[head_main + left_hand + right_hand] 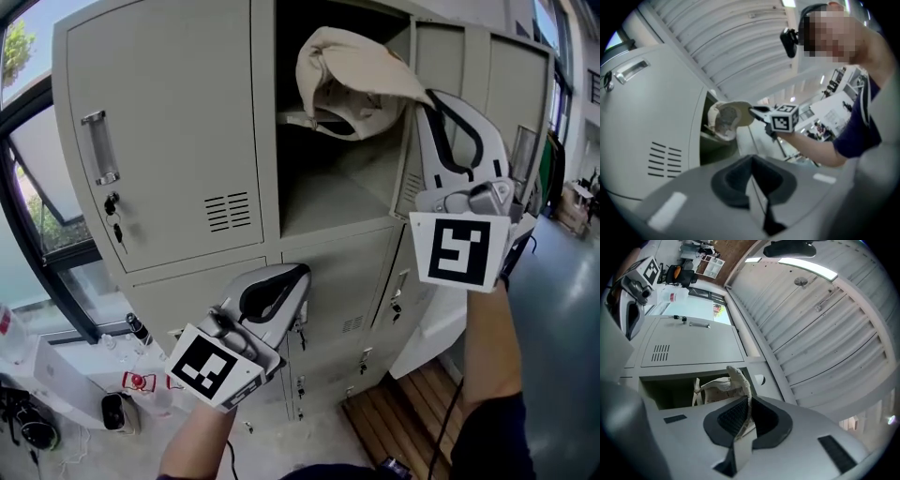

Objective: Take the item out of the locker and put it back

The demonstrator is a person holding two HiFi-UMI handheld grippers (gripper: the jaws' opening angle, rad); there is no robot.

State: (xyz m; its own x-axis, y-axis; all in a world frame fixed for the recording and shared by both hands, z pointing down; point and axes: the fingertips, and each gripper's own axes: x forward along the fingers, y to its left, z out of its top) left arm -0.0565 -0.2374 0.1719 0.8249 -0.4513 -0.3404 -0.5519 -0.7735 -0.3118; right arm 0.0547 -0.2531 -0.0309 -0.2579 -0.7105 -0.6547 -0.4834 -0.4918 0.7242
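The right gripper (424,97) gripped the brim of the cap (349,67) at the locker (169,112); the left gripper (298,274) was closed, empty; a firm pinch clearing the frame seemed wise

The cap (356,75) is showing pale cream. The locker (169,122) is wearing flat beige-grey paint. The left gripper (298,274) and right gripper (424,98) are showing light grey shells, black jaw linings and black-and-white square markers.

Right gripper (424,101) raised, pinching cap (352,70); left gripper (295,274) low, closed.
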